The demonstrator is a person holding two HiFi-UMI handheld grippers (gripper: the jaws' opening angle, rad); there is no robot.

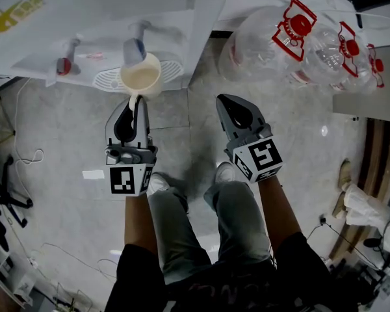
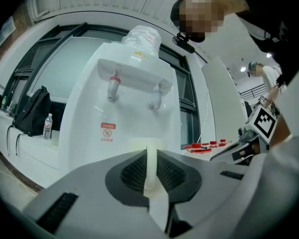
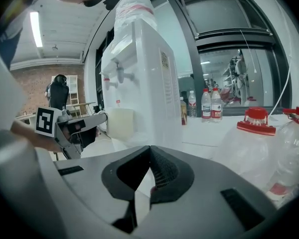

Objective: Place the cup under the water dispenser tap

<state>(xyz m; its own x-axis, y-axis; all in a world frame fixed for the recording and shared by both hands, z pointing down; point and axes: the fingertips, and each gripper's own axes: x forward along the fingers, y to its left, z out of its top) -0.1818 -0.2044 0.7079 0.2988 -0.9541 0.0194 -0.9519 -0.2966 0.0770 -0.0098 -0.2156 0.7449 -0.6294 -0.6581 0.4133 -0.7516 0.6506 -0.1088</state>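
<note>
A cream cup [image 1: 141, 77] is shown at the upper centre of the head view against the white water dispenser [image 1: 104, 18], whose left tap [image 1: 65, 64] is tipped red and right tap [image 1: 135, 44] blue. The left gripper [image 1: 135, 99] and right gripper [image 1: 222, 99] are coloured grey with black meshed pads [image 2: 134, 174], and their cubes [image 1: 123, 179] are patterned in black-and-white squares. At the upper right, the clear bottles [image 1: 266, 44] are capped red.

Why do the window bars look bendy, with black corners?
Right gripper view and left gripper view: the wide-angle lens bows the dark window bars and blacks out the corners; head view: lines stay straighter, with a glare spot on the glossy grey floor.
</note>
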